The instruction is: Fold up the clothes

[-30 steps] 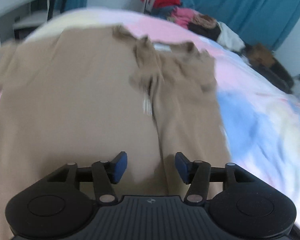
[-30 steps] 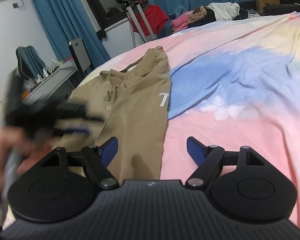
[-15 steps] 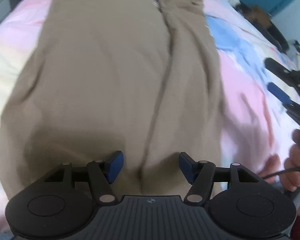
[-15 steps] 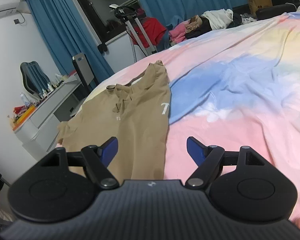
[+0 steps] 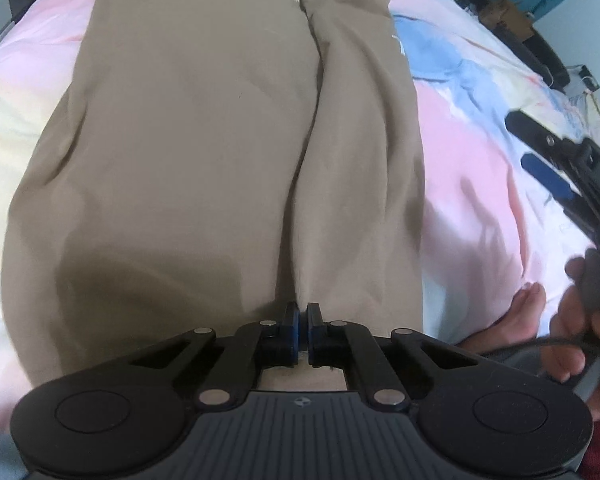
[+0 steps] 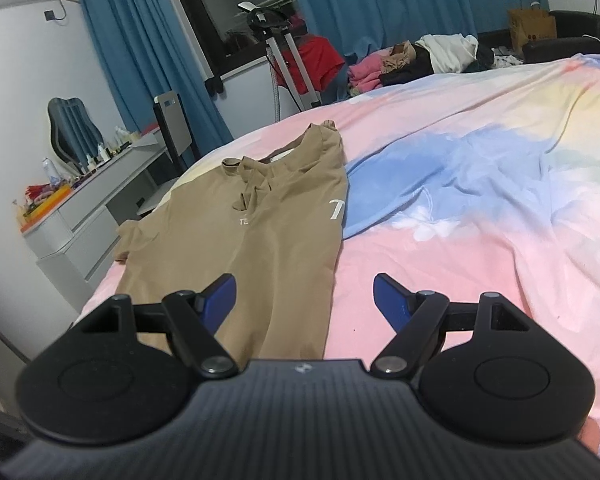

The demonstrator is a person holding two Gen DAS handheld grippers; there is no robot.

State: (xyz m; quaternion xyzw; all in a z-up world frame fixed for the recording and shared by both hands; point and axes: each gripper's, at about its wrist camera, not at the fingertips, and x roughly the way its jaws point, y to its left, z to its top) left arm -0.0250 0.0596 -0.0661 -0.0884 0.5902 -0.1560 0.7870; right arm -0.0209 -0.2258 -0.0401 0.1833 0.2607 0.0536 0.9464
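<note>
A tan T-shirt (image 5: 204, 128) lies lengthwise on the bed, its right side folded over along a long crease, collar at the far end. My left gripper (image 5: 303, 312) is shut at the near hem, right on the crease; whether cloth sits between the pads is hidden. In the right wrist view the same T-shirt (image 6: 268, 232) lies to the left, with white print on it. My right gripper (image 6: 304, 296) is open and empty, hovering above the shirt's right edge and the sheet. It also shows at the right of the left wrist view (image 5: 560, 168).
The bed has a pastel pink, blue and yellow sheet (image 6: 480, 200). A pile of clothes (image 6: 420, 60) lies at the far end, before blue curtains. A grey desk with small items (image 6: 88, 200) and a chair stand left of the bed. My bare feet (image 5: 540, 320) show at the right.
My left gripper dropped from over the shirt's middle to the near hem and shut there. My right gripper stayed open and nearly still.
</note>
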